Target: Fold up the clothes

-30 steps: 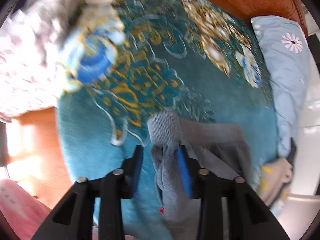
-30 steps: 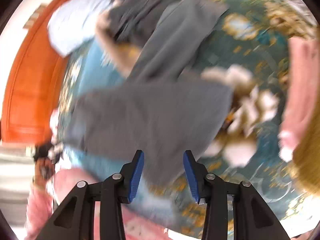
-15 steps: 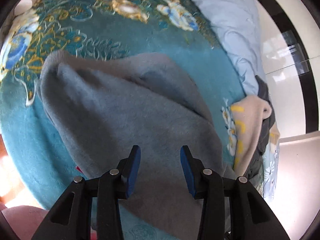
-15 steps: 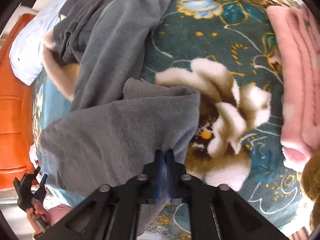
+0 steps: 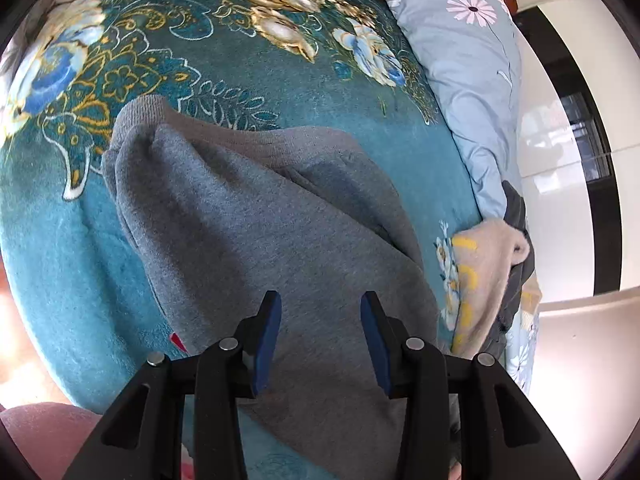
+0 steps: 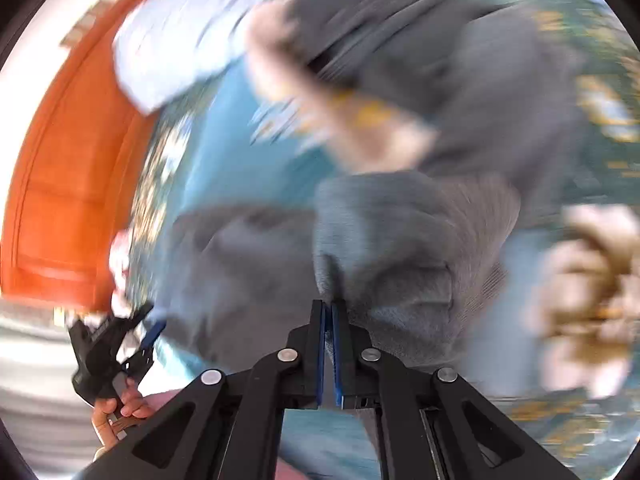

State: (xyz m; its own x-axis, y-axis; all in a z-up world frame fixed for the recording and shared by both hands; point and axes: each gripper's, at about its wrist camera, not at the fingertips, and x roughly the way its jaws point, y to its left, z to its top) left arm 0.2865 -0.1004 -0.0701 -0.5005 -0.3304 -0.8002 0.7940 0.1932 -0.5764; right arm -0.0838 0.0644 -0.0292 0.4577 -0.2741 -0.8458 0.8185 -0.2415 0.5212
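1. Left wrist view: the left gripper hangs over a grey fleece sweatshirt that lies spread on a teal plush blanket with gold and blue flowers. Its blue pads stand apart with only flat cloth below them, pressing on nothing. The ribbed hem is bunched at the far left corner. A pale blue pillow with a pink daisy lies at the right edge, and a beige garment with yellow print sits just beside the sweatshirt.

2. Right wrist view: badly blurred. The right gripper has its pads together, pinching an edge of the grey sweatshirt, which rises in a fold from the jaws. The other tool shows at lower left in a hand.

3. Judged step: the right side is being carried across to make a fold, while the left waits. Next, the fold wants laying flat on the body, edges matched, then release; the left could pin the cloth so it does not drag.
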